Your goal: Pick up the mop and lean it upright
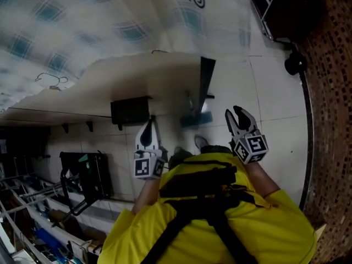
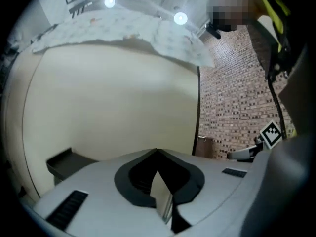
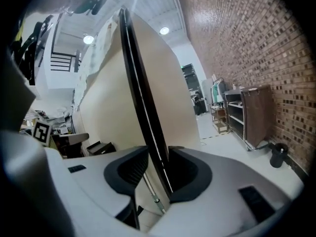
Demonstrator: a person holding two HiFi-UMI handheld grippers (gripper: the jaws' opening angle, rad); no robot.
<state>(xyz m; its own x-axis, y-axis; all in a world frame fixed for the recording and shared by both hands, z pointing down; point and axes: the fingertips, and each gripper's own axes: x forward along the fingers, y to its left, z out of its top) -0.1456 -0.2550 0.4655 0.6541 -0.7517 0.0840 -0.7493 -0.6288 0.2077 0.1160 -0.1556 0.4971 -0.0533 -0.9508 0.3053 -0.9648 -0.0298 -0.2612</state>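
Observation:
The mop's teal head (image 1: 196,119) rests on the tiled floor at the foot of a cream panel (image 1: 137,76). Its thin metal handle (image 3: 149,190) runs up along the panel's dark edge (image 3: 138,83). My right gripper (image 1: 234,112) is open just right of the mop head and holds nothing. In the right gripper view the handle shows low between the spread jaws of the right gripper (image 3: 158,152), apart from both pads. My left gripper (image 1: 148,124) is raised to the left of the mop. In its own view the left gripper (image 2: 157,153) is shut and empty, facing the panel.
A black box (image 1: 130,110) sits against the panel's base. A black cart (image 1: 88,175) stands at the left. A brick wall (image 1: 330,92) runs along the right, with a black bin (image 1: 295,63) and a dark shelf rack (image 1: 280,7) beside it.

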